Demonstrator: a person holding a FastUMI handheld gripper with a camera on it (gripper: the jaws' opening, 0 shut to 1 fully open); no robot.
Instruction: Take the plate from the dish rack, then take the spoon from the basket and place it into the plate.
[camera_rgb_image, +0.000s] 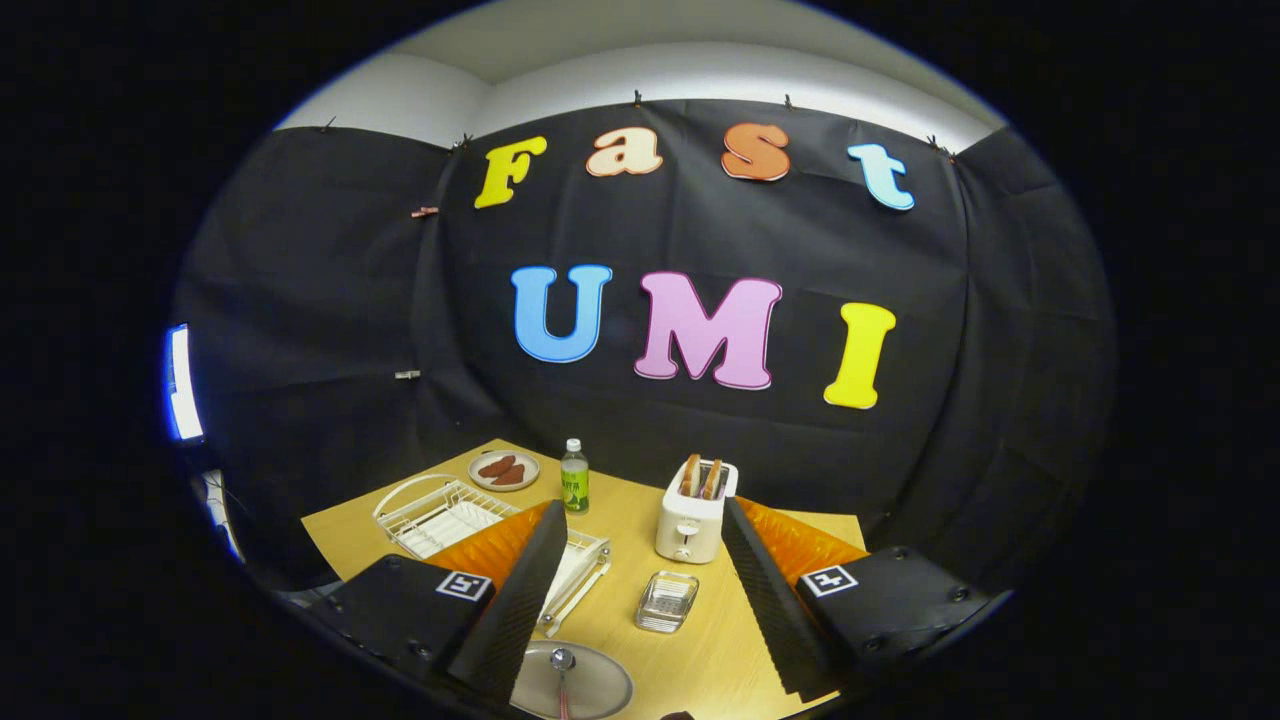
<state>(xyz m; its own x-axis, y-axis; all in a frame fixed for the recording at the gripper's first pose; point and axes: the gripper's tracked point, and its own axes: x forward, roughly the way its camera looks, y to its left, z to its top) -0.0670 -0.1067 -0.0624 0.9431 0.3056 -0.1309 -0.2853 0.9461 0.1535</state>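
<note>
Tongs (640, 610): fingers wide apart, holding nothing.
Plate (575, 685): on worktop (620, 520), spoon (562, 668) inside, between fingers at 7 o'clock.
Dish rack (440, 515): at 10 o'clock.

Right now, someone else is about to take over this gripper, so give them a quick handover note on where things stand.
Gripper: fingers open, holding nothing, raised above the table.
Plate: already out of the dish rack, lying flat on the table between the fingers, close in.
Spoon: lying in the plate, bowl end up on it; the handle runs toward the near edge.
Basket: small clear one just ahead of the fingers, in front of the toaster; looks empty.
Done: both steps appear finished.
Left: probably nothing; just check that the spoon sits steady.
</note>
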